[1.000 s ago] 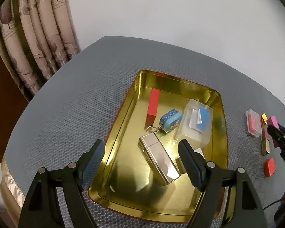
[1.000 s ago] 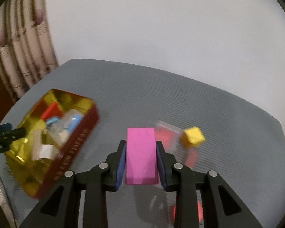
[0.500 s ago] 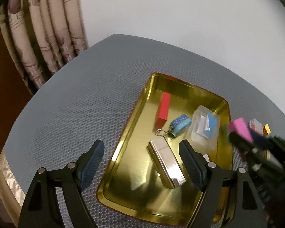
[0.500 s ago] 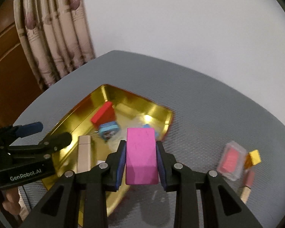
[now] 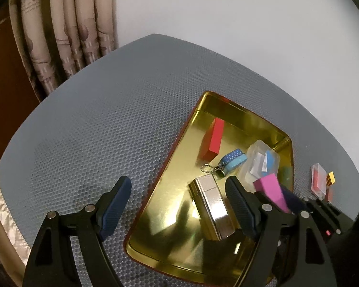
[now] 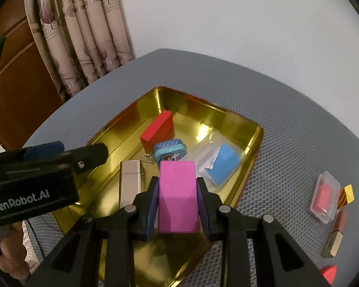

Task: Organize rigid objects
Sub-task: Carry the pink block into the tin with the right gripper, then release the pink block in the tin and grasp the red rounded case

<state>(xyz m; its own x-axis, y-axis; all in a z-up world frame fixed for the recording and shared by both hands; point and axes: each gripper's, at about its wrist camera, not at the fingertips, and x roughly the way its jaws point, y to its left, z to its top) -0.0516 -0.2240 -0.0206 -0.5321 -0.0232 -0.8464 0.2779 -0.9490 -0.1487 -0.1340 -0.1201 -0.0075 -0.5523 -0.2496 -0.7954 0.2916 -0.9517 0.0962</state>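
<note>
Above the near right part of the shallow gold metal tray on the grey mesh worktop, the right gripper pinched a pink rectangular block, while the left gripper hung with jaws spread.

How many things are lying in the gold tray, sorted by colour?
Red: 1, block
Blue: 1, mini tin
Silver: 1, case
Clear: 1, box
Total: 4
The pink block is not counted, because the right gripper holds it above the tray.
</note>
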